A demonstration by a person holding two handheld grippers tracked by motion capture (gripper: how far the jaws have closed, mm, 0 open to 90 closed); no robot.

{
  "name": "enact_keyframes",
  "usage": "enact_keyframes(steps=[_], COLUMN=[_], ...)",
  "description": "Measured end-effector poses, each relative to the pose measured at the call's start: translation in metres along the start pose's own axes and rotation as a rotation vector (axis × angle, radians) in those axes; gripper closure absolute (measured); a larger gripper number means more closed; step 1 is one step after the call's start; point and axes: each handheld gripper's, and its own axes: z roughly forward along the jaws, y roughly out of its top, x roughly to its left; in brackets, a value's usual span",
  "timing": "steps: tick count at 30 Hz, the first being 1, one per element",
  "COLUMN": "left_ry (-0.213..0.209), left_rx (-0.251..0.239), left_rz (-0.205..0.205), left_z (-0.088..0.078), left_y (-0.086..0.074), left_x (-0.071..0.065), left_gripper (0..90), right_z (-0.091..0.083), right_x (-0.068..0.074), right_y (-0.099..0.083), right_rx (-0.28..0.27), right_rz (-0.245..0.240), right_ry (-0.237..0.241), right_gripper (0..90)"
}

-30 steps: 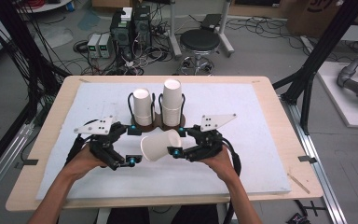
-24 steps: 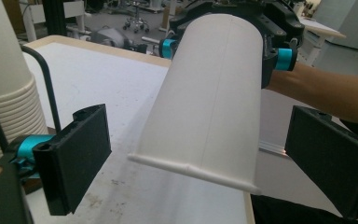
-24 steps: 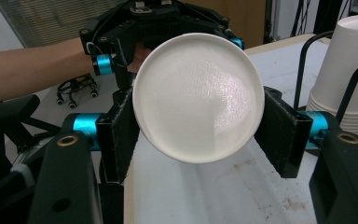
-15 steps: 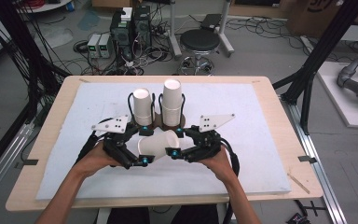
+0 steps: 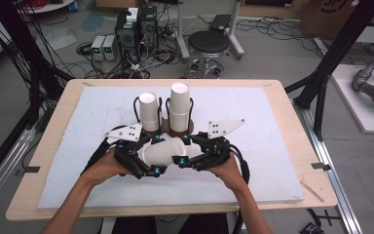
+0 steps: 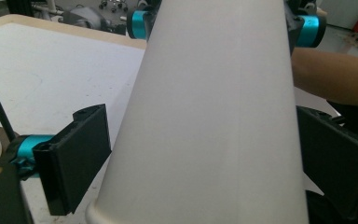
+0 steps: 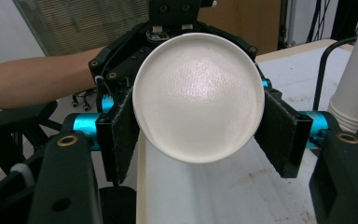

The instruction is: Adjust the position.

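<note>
Three cup items (image 5: 165, 152); two grippers (image 5: 143, 165)

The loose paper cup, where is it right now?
In the high view the paper cup lies sideways between both grippers, just in front of the cup holder, at the table's centre.

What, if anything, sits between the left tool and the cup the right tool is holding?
Nothing visible. The white cup lies sideways between the hands; the right tool is clamped on its base end. In the left gripper view the cup's wide end already sits between the left tool's jaws, with a gap on the one side that can be judged.
</note>
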Motion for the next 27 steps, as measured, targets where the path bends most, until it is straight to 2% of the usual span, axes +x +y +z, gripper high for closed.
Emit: enact_keyframes(steps=[8, 10, 14, 15, 27], left_ry=[-0.006, -0.005, -0.01, -0.013, -0.014], left_rx=[0.009, 0.011, 0.004, 0.003, 0.012], left_rz=[-0.002, 0.0, 0.006, 0.01, 0.04], left_z=[0.0016, 0.0011, 0.0002, -0.0004, -0.0021], left_y=[-0.0041, -0.0042, -0.004, -0.0041, -0.0052], left_x=[-0.0004, -0.0004, -0.0005, -0.0006, -0.001], left_gripper=[7.4, 13.0, 14.9, 18.6, 24.6], right_z=[-0.0018, -0.0023, -0.0019, -0.0018, -0.001], right_x=[0.0002, 0.0003, 0.0002, 0.0002, -0.0004], right_y=[-0.0009, -0.0015, -0.002, -0.0025, -0.0042], right_rx=[-0.012, -0.013, -0.009, -0.009, -0.01], right_rz=[-0.001, 0.005, -0.001, 0.0, -0.014], right_ry=[0.012, 0.017, 0.016, 0.018, 0.015], right_gripper=[36.0, 36.0, 36.0, 36.0, 35.4])
